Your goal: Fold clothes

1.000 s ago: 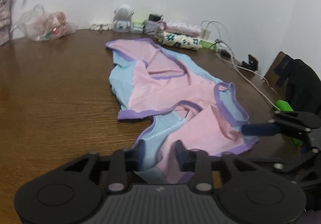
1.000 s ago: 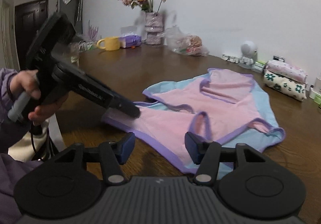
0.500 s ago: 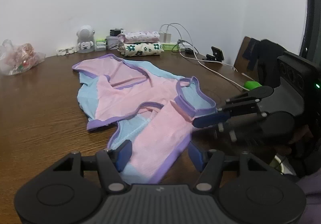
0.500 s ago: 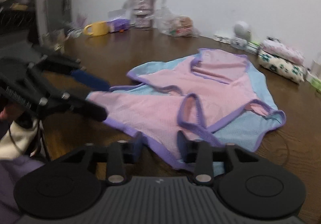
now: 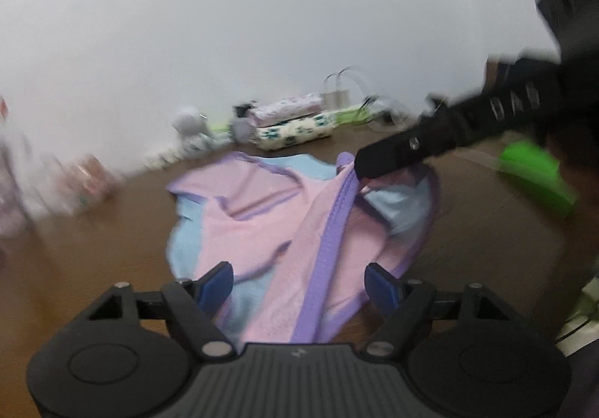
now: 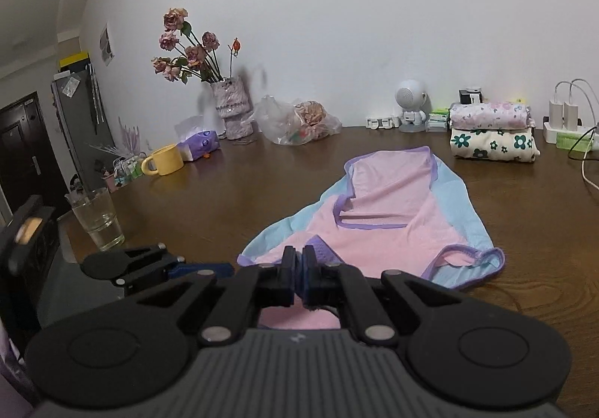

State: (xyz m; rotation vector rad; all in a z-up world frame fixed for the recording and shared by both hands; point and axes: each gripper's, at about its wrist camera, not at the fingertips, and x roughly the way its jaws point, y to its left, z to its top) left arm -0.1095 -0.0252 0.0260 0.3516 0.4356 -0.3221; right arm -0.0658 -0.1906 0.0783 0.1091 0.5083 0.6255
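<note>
Flowers point(image 6: 191, 51) stand in a vase point(image 6: 230, 107) at the far left of the brown table point(image 6: 262, 185). In front of them are a yellow cup point(image 6: 164, 160) and a glass point(image 6: 98, 221) with a little water. Next comes a clear bag point(image 6: 299, 120) by the wall, then a small white toy robot point(image 6: 411, 105).

The pink and blue garment point(image 6: 397, 215) with purple edges lies in the middle of the table. The right gripper point(image 6: 298, 268) has its fingers pressed together on the near purple edge and holds that part up off the table. In the left wrist view, which is blurry, the purple edge runs up like a ridge to the right gripper's tip.

The left gripper point(image 5: 298, 279) has its fingers wide apart. The cloth lies between them, but they do not squeeze it.

Further right, two folded clothes point(image 6: 492, 135) sit stacked by the wall. White chargers point(image 6: 563, 112) and cords are at the far right.
</note>
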